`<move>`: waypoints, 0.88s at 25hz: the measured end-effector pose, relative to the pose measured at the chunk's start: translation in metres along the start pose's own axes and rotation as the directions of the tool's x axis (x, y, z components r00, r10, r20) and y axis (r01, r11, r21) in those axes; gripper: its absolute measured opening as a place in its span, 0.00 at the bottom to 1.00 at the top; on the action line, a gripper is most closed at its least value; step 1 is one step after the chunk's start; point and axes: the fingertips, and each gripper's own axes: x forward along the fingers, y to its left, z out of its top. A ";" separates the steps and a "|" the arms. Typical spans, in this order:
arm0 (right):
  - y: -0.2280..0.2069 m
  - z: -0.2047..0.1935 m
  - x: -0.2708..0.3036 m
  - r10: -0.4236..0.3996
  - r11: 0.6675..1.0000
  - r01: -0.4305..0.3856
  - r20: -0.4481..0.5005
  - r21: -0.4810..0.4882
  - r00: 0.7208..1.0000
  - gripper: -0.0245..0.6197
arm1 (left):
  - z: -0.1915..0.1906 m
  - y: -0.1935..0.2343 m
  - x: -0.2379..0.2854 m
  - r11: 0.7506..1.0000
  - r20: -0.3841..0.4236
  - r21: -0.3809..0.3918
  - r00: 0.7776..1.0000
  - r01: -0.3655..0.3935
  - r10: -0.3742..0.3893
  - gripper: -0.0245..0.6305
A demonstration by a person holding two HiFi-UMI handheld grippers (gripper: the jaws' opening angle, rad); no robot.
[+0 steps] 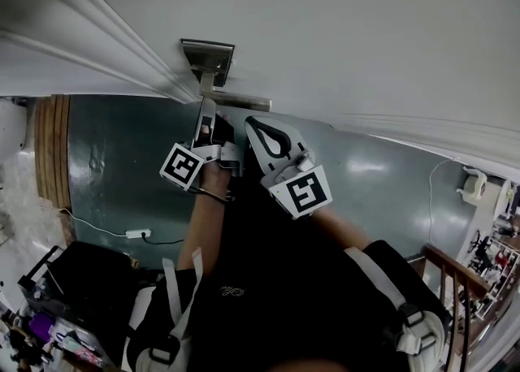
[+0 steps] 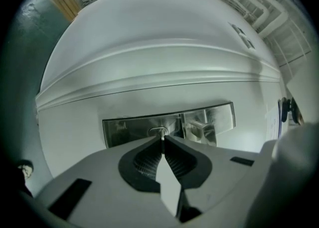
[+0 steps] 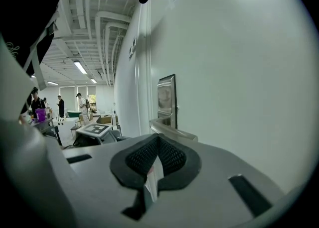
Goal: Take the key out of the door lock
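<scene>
left gripper view: left claw (image 2: 162, 140) level, pinching key (image 2: 162, 138) at lock plate (image 2: 219, 117).

- The left hand-held gripper (image 2: 162, 139) points level, straight at the lock plate (image 2: 124, 128). Its jaws are pressed together, with the tips right at the plate's keyhole (image 2: 158, 132).
- The right hand-held gripper (image 3: 158, 140) sits near the lock plate without touching it, tilted slightly down, jaws closed on each other.
- Both forearms reach forward toward the lock plate, side by side.
</scene>
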 end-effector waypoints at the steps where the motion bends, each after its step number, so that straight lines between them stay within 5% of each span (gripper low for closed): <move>1: 0.002 0.001 0.001 0.005 1.000 -0.005 0.007 -0.003 1.000 0.05 | 0.000 0.000 0.000 1.000 -0.015 0.012 1.000 -0.002 0.002 0.09; 22: 0.012 -0.013 -0.002 0.022 1.000 -0.022 0.003 0.008 1.000 0.05 | -0.002 0.012 -0.013 0.999 -0.046 0.040 0.999 0.021 -0.019 0.09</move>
